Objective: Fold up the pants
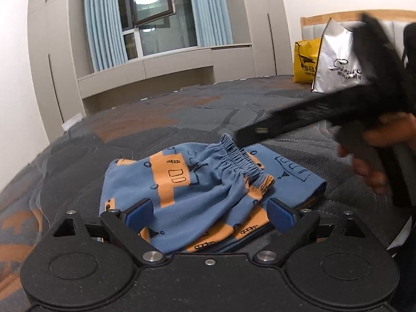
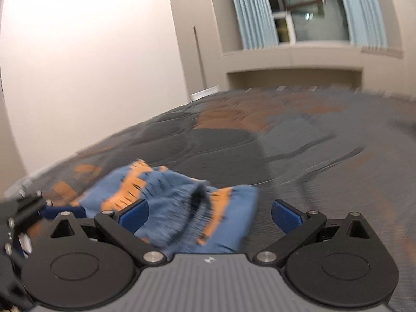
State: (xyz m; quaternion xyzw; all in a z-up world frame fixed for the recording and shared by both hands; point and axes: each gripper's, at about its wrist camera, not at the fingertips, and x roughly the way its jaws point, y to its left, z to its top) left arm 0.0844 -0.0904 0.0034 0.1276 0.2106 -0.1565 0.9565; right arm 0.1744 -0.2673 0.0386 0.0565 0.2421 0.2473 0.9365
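Blue-and-orange pants (image 1: 208, 195) lie on the bed (image 1: 182, 114), already folded into a small bundle with the waistband on top. Both the left gripper (image 1: 210, 212) and right gripper (image 2: 209, 214) have fingers spread wide, holding nothing. Little seems left beyond tidying.

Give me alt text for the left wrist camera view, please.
Blue and orange patterned pants lie folded in a small bundle on a dark quilted bed, elastic waistband on top. The left gripper has its jaws open over the near edge, and the right gripper crosses in blurred from the right.
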